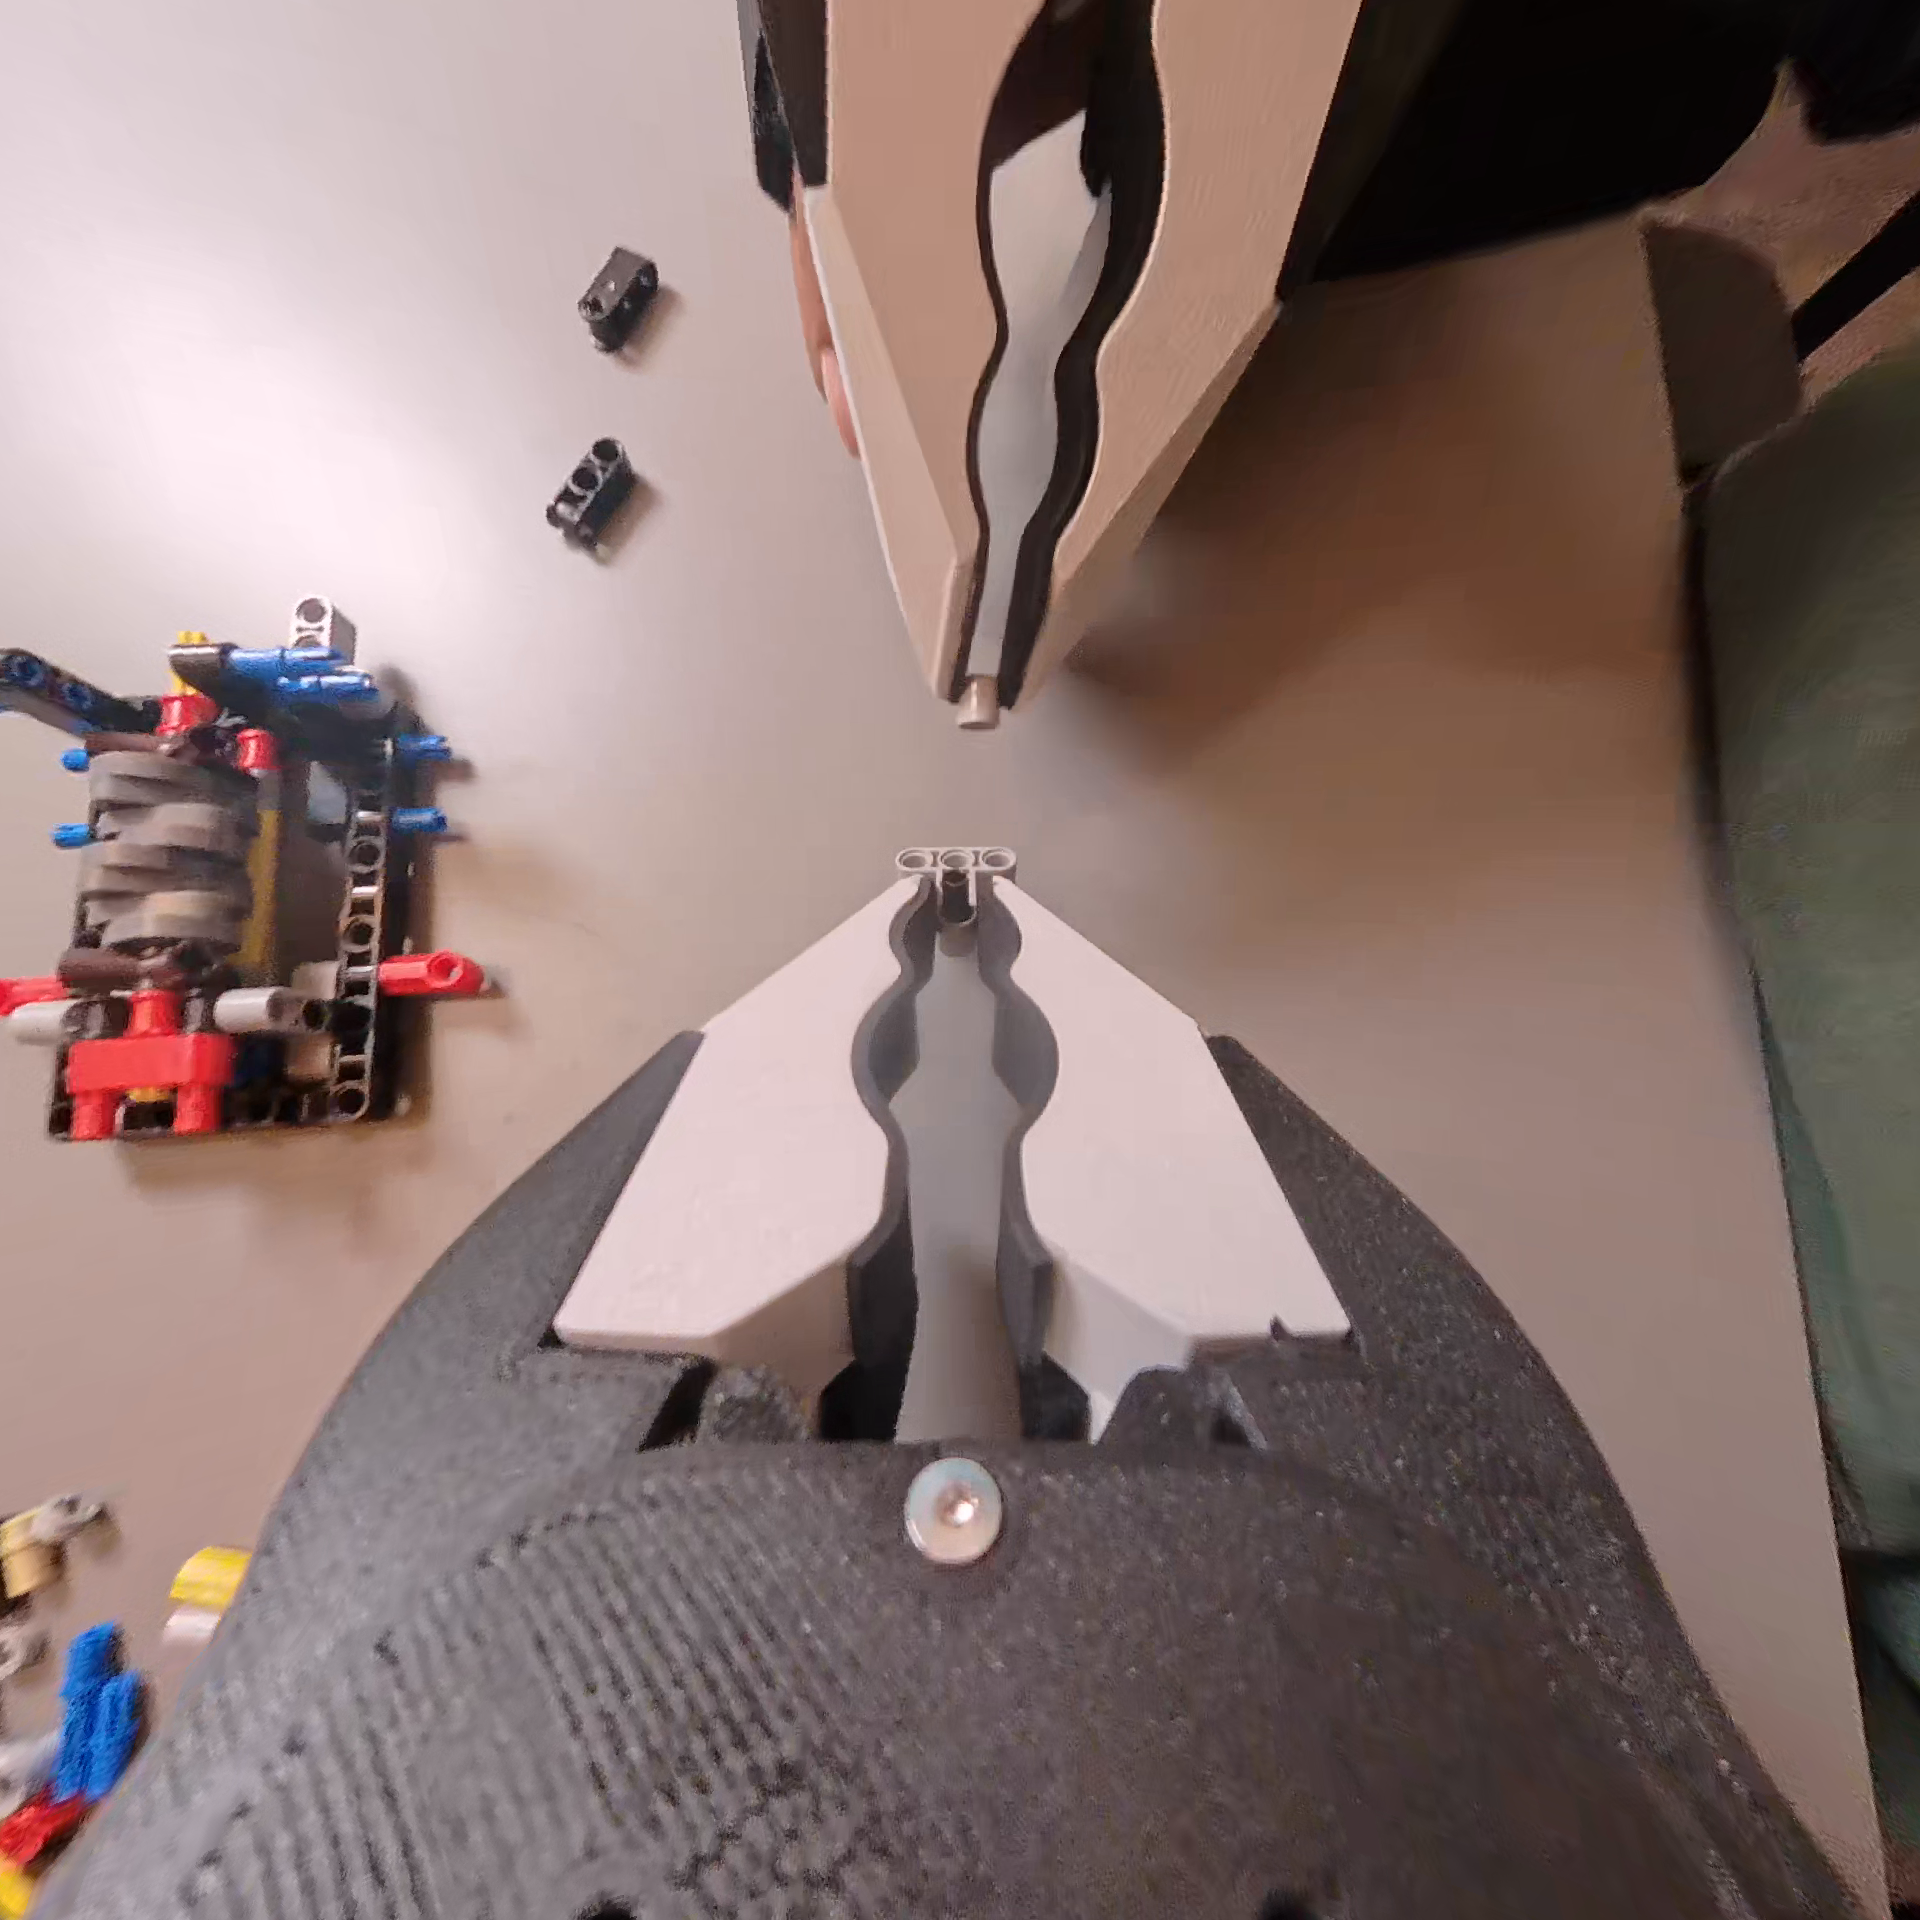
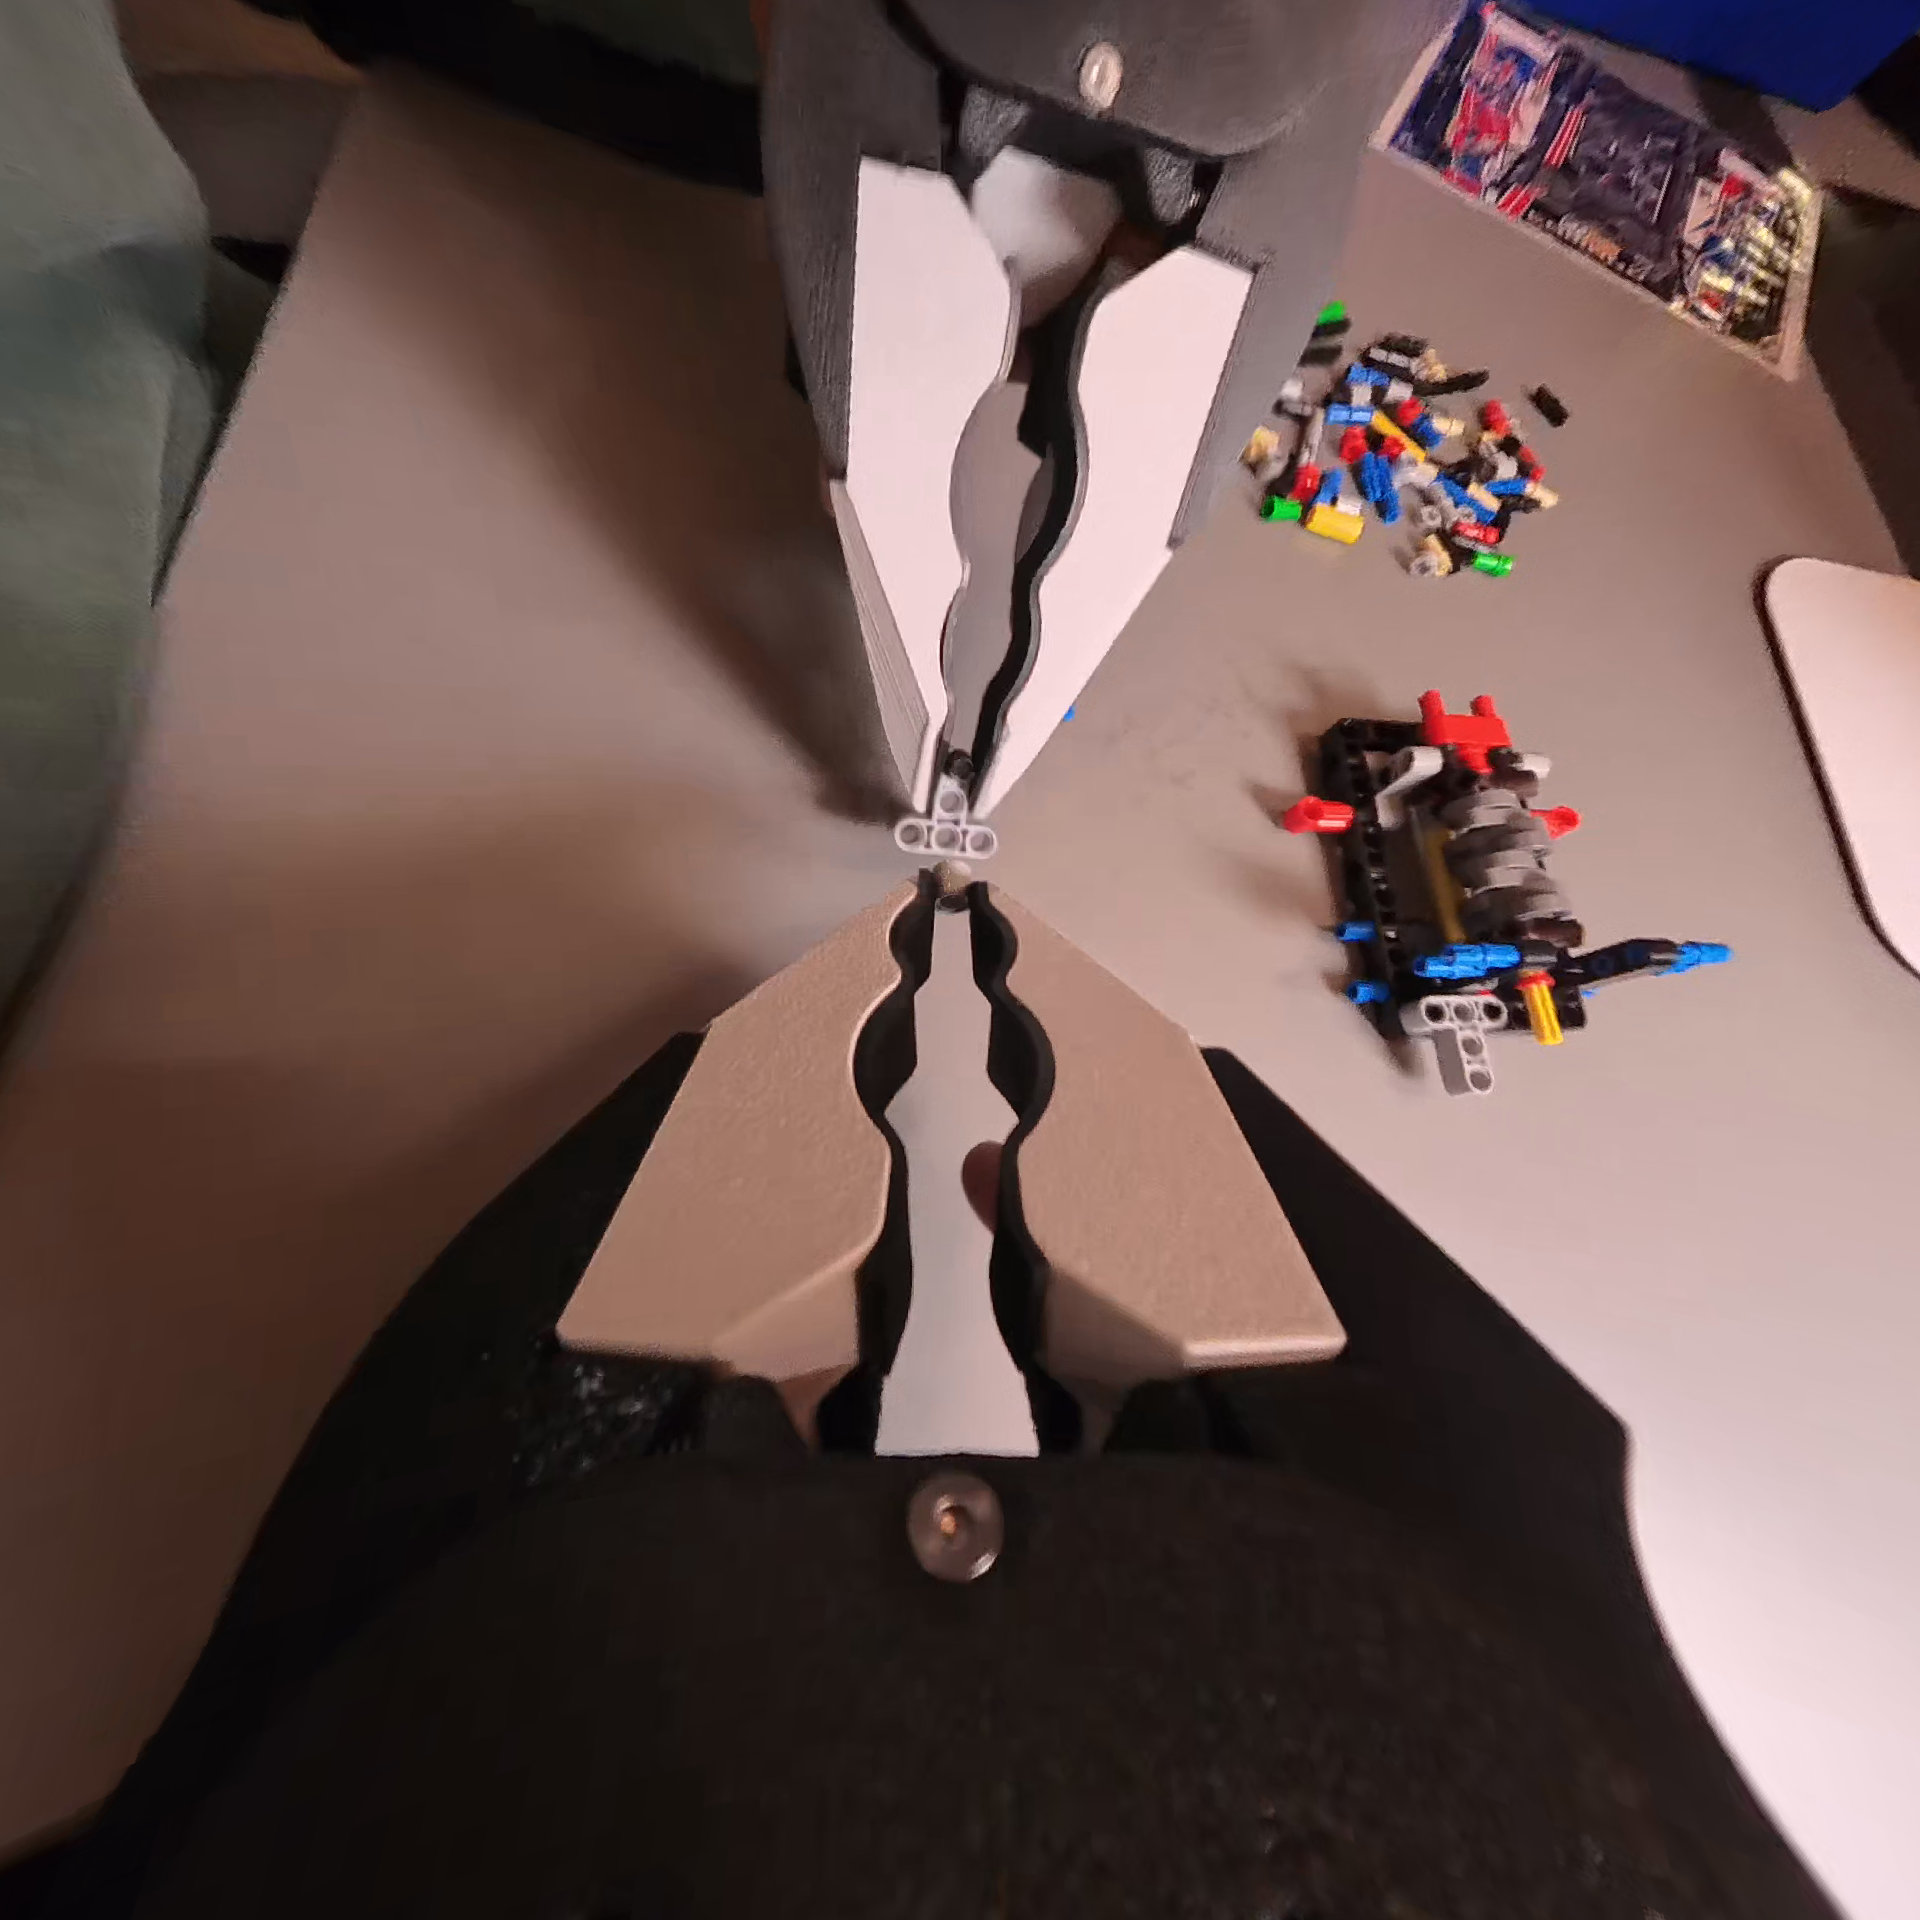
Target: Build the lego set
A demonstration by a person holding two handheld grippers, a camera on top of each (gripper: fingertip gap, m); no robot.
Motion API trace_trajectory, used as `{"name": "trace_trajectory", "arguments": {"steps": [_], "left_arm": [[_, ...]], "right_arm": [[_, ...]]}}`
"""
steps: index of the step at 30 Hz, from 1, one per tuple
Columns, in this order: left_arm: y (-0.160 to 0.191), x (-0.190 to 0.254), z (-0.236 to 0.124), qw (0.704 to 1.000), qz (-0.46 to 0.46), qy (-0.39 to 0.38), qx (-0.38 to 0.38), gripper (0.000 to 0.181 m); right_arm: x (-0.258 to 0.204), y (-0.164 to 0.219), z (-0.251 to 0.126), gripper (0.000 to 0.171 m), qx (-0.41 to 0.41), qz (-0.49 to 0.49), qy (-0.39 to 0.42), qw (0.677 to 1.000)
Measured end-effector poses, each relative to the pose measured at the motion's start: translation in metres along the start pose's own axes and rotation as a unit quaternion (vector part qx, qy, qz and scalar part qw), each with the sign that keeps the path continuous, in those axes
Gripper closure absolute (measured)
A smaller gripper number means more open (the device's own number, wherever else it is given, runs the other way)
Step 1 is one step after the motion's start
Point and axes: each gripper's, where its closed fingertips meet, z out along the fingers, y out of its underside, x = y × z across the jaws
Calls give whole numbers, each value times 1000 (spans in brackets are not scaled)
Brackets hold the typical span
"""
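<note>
My left gripper (image 1: pixel 956 891) is shut on a small grey T-shaped beam (image 1: pixel 956 862) with three holes across its top; it holds it by the stem above the table. My right gripper (image 2: pixel 948 894) is shut on a short tan pin (image 2: pixel 950 876) that sticks out of its tips. The two grippers face each other tip to tip. In the left wrist view the right gripper (image 1: pixel 977 698) and its tan pin (image 1: pixel 977 715) hang a short gap from the beam. In the right wrist view the beam (image 2: pixel 945 831) sits just beyond the pin, in line with its middle hole.
The part-built model (image 1: pixel 239 883) with grey gears, a black frame and red and blue pins lies on the table (image 1: pixel 520 208); it also shows in the right wrist view (image 2: pixel 1475 883). Two black connectors (image 1: pixel 620 296) (image 1: pixel 592 490) lie loose. A pile of loose parts (image 2: pixel 1403 457), a booklet (image 2: pixel 1600 177) and a white board (image 2: pixel 1860 727) lie at right.
</note>
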Motion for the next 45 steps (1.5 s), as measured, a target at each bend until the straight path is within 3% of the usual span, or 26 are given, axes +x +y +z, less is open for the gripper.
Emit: {"name": "trace_trajectory", "arguments": {"steps": [1, 8, 16, 19, 29, 45], "left_arm": [[3, 0, -1, 1000, 6, -4, -12, 176], [3, 1, 3, 999, 24, -7, -32, 176], [3, 0, 9, 1000, 12, 0, -12, 170], [3, 0, 6, 1000, 4, 6, 9, 165], [-1, -1, 7, 998, -20, 17, 51, 176], [-2, -2, 8, 997, -23, 12, 67, 176]], "right_arm": [[-1, -4, 1, 167, 13, 6, -4, 1000], [-6, 4, 31, 166, -40, -27, 6, 999], [-2, 14, 31, 166, -67, -35, 19, 997], [-1, 16, 25, 166, -55, -20, 17, 998], [1, 10, 20, 166, 15, 30, -7, 999], [3, 9, 20, 166, 31, 62, -17, 997]]}}
